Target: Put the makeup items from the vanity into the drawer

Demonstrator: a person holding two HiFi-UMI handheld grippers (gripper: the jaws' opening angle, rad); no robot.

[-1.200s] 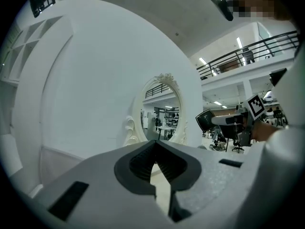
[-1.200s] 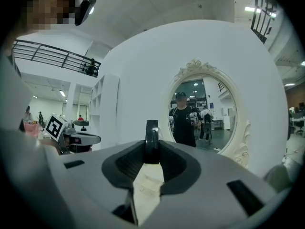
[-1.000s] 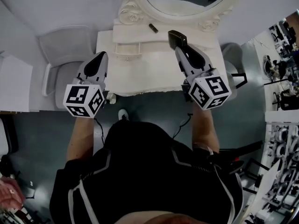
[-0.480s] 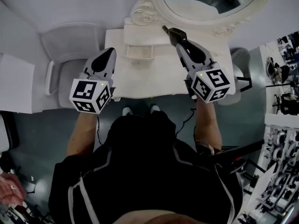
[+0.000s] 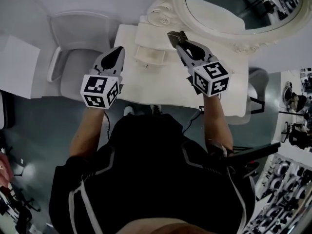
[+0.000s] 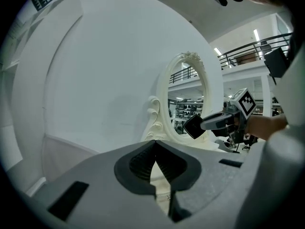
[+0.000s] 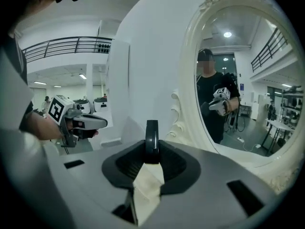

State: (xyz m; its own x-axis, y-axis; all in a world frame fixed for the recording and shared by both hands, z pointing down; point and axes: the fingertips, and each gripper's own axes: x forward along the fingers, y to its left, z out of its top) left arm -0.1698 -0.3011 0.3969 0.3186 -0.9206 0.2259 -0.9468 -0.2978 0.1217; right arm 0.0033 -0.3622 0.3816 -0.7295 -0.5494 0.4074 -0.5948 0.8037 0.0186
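My right gripper (image 5: pixel 176 37) is shut on a flat black compact (image 5: pixel 174 34) and holds it in the air over the back of the white vanity (image 5: pixel 161 87). In the right gripper view the compact (image 7: pixel 151 138) stands edge-on between the pads. From the left gripper view it shows as a black square (image 6: pixel 193 126) in front of the mirror. A small drawer box (image 5: pixel 148 55) sits on the vanity top just left of the compact. My left gripper (image 5: pixel 118 50) hovers over the vanity's left edge, shut with nothing in it; its tips (image 6: pixel 155 143) meet.
An oval mirror in an ornate white frame (image 5: pixel 168 9) rises behind the vanity. A pale grey chair (image 5: pixel 73 69) stands to the left and a grey stool (image 5: pixel 258 77) to the right. The person's body fills the near side.
The right gripper has carried the compact left, closer to the drawer box. The left gripper has stayed near the vanity's left edge. The head view has swung to the left.
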